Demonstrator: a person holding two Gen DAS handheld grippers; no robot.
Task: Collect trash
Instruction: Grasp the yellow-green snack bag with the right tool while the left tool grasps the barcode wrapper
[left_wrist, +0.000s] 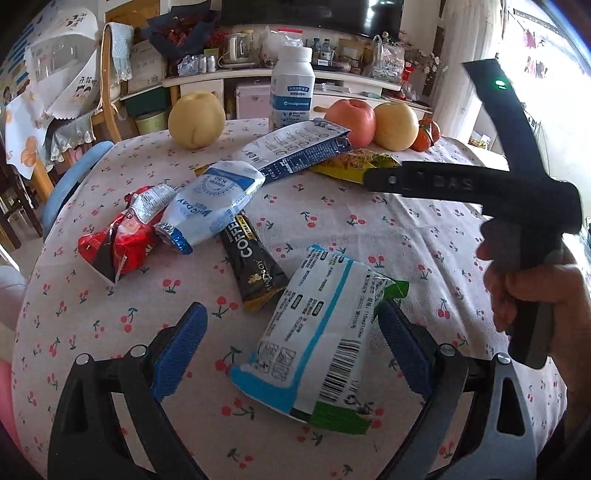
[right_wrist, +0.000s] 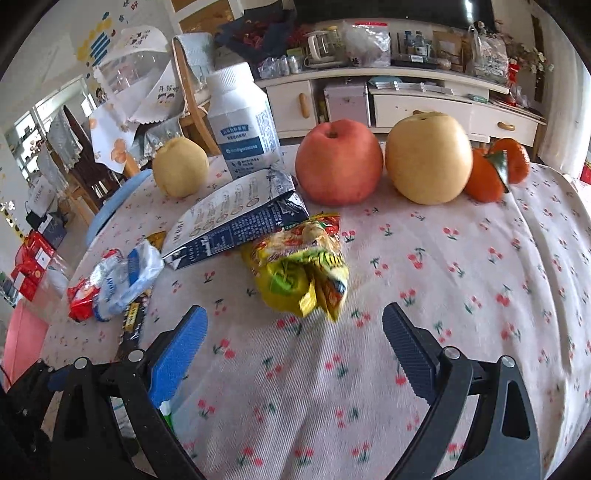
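My left gripper (left_wrist: 293, 350) is open, its blue pads on either side of a white, blue and green wrapper (left_wrist: 317, 343) that lies flat on the cherry-print tablecloth (left_wrist: 406, 229). Beyond it lie a black coffee sachet (left_wrist: 251, 258), a white-blue bag (left_wrist: 214, 206), a red wrapper (left_wrist: 118, 236) and a navy-and-white pouch (left_wrist: 299, 147). My right gripper (right_wrist: 295, 332) is open and holds nothing. A crumpled yellow wrapper (right_wrist: 299, 273) sits just ahead of its fingertips, partly under the navy pouch (right_wrist: 236, 218). A hand (left_wrist: 535, 295) holds the right gripper's handle.
Along the table's far side stand a white bottle (right_wrist: 240, 118), a red apple (right_wrist: 338, 162), two yellow pears (right_wrist: 428, 158) (right_wrist: 181, 171) and tangerines (right_wrist: 495, 170). A blue chair back (left_wrist: 70, 173) is at the left edge. A cluttered white cabinet (right_wrist: 406, 96) is behind.
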